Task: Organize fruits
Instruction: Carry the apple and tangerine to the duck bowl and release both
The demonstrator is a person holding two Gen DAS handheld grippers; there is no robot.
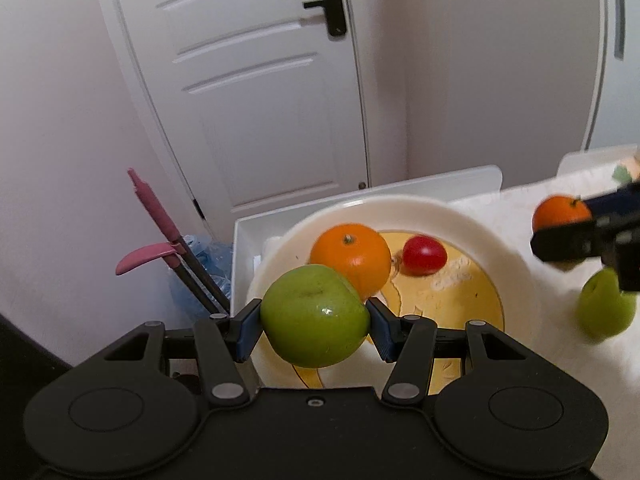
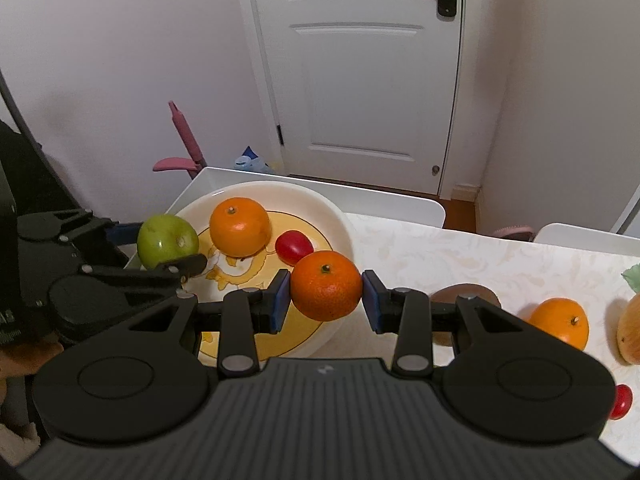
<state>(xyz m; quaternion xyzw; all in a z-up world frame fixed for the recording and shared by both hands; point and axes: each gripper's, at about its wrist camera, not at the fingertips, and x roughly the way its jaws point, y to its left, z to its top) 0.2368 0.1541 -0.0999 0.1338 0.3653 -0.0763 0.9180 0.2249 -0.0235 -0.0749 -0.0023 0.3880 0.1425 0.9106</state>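
My left gripper is shut on a green apple and holds it over the near left rim of a white bowl with a yellow centre. The bowl holds an orange and a small red fruit. My right gripper is shut on a tangerine above the bowl's near right rim. In the right wrist view the left gripper with the green apple shows at the left.
On the table to the right lie a brown kiwi, another orange, a tan fruit, a small red fruit and a second green apple. White chair backs stand behind the table. A white door is beyond.
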